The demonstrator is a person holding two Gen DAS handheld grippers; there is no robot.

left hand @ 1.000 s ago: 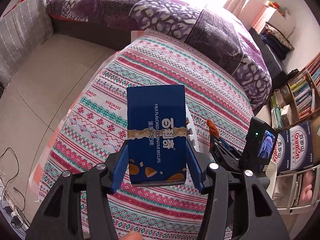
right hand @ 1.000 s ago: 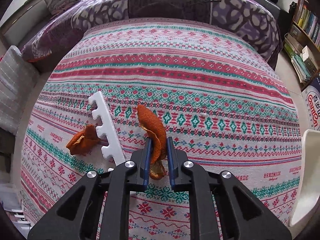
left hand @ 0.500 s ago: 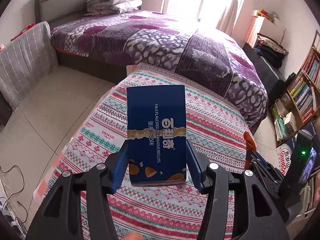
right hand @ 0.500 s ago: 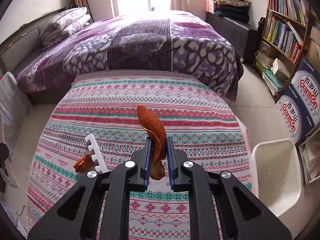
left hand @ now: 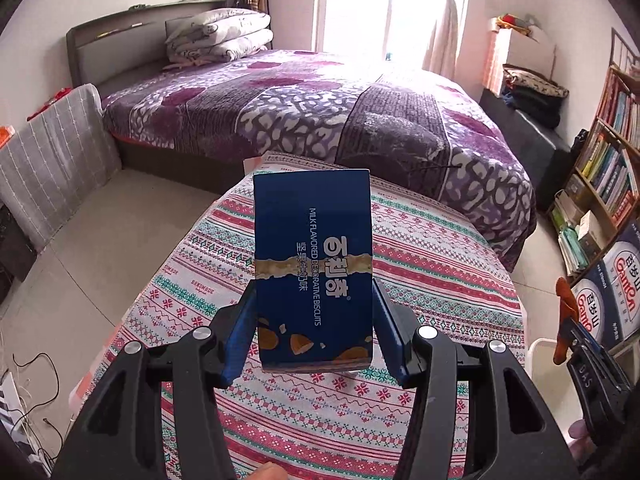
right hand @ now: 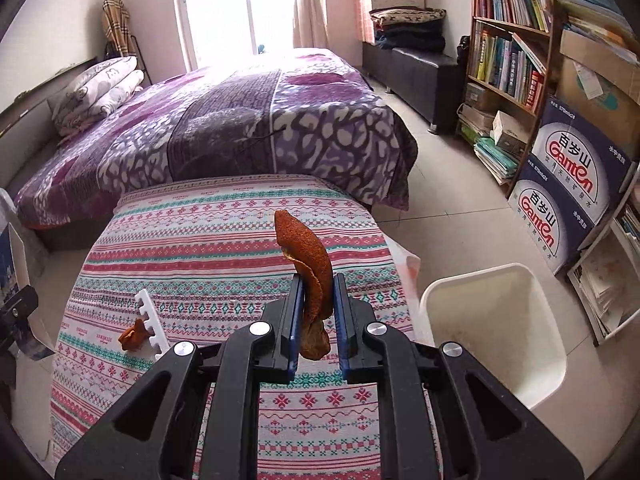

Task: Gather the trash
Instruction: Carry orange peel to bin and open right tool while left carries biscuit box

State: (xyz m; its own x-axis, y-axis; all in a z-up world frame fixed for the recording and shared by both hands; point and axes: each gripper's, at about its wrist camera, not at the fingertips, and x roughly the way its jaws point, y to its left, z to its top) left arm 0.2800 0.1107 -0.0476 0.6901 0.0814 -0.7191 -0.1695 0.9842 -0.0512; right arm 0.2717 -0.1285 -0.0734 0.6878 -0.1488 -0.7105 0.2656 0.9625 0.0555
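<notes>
My left gripper (left hand: 314, 300) is shut on a blue biscuit box (left hand: 313, 248) and holds it upright, high above the patterned tablecloth (left hand: 432, 248). My right gripper (right hand: 317, 292) is shut on a strip of orange peel (right hand: 308, 252) that sticks up between the jaws, also raised above the table. A second piece of orange peel (right hand: 134, 334) lies on the cloth at the left beside a white notched plastic piece (right hand: 152, 326). A white trash bin (right hand: 496, 328) stands on the floor at the table's right. The right gripper with its peel (left hand: 562, 312) shows at the left wrist view's right edge.
A bed with a purple blanket (right hand: 248, 120) lies beyond the table. A bookshelf (right hand: 508, 60) and stacked Ganten boxes (right hand: 568, 184) line the right wall behind the bin. A grey cushion (left hand: 52, 152) stands on the floor at the left, with cables (left hand: 24, 384) near it.
Both grippers have risen well above the table with their loads still held. The views now take in the room, and the white bin has come fully into the right wrist view.
</notes>
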